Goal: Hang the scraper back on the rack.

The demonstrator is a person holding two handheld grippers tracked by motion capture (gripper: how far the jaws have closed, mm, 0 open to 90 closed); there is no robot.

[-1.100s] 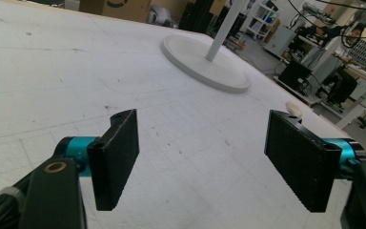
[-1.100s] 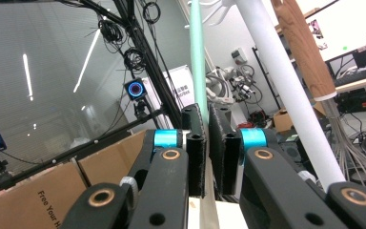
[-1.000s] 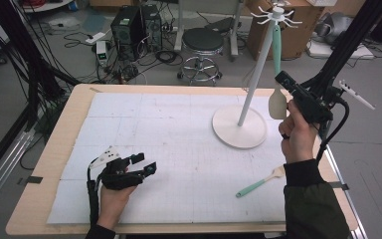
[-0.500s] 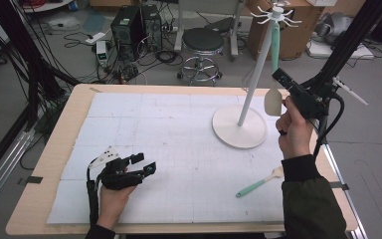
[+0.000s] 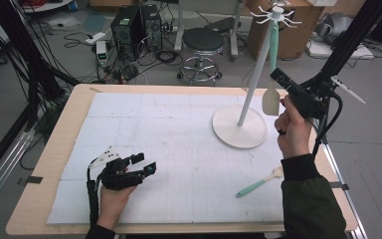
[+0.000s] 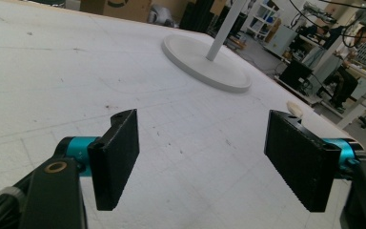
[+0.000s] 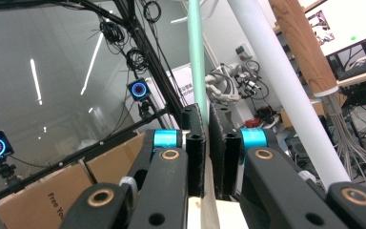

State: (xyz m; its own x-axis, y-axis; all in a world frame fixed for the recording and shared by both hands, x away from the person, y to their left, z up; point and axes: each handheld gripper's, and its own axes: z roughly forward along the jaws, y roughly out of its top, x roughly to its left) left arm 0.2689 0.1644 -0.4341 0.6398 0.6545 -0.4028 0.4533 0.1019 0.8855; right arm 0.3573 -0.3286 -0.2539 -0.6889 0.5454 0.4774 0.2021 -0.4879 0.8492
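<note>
A white hanging stand rises at the table's back right, with a round base [image 5: 238,132], a tilted-looking pole [image 5: 256,69] and hooks [image 5: 277,12] at the top. My right gripper [image 5: 275,75] is raised beside the pole and shut on a spatula. Its mint handle [image 5: 273,42] points up toward the hooks and its beige head [image 5: 270,101] hangs below. In the right gripper view the jaws [image 7: 205,112] pinch the handle [image 7: 196,57], with the pole [image 7: 276,71] close on the right. My left gripper [image 5: 144,163] rests open on the mat at front left, nothing between its jaws [image 6: 205,162].
A second mint-handled spatula [image 5: 258,182] lies on the white mat near the front right; its pale head [image 6: 295,109] shows past the left gripper's jaws. The stand's base [image 6: 205,62] lies ahead of that gripper. Stool, cables and boxes stand on the floor beyond the table.
The right gripper with the spatula has edged slightly left, closer to the pole. The left hand has stayed where it was.
</note>
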